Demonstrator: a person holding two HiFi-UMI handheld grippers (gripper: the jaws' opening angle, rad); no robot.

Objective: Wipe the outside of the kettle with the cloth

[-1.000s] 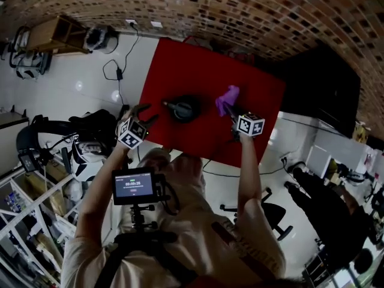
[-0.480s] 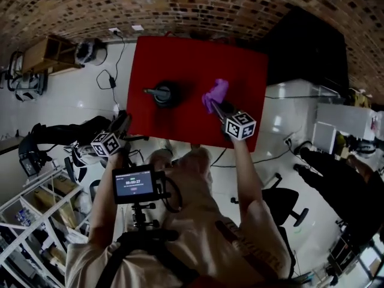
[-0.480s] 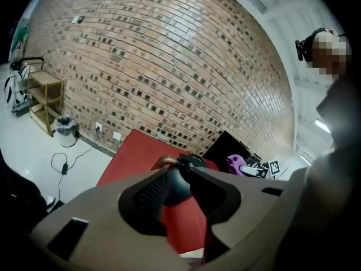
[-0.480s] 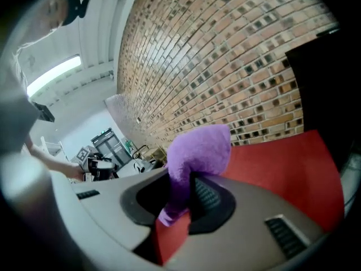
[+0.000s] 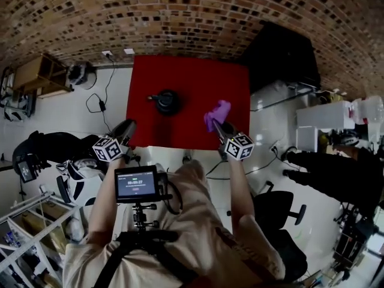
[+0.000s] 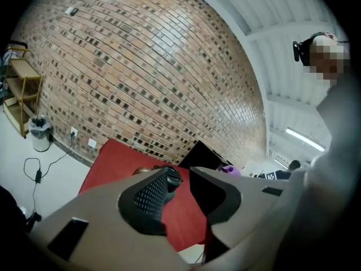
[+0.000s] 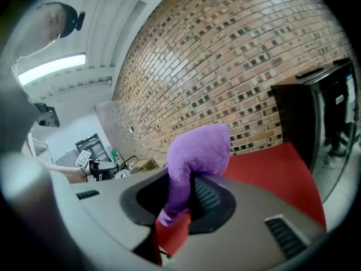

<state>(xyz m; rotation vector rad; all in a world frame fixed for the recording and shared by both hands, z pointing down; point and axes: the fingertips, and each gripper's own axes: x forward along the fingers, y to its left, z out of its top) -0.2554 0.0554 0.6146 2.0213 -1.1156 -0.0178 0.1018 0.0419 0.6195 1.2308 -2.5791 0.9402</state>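
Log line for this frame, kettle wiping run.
left hand-held gripper: open, jaws just closing, nothing between | right hand-held gripper: shut on purple cloth | kettle: on red table, untouched | wipe: not under way

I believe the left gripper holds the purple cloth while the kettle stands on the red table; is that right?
No: the right gripper holds the purple cloth, as the right gripper view shows; the kettle does stand on the red table.
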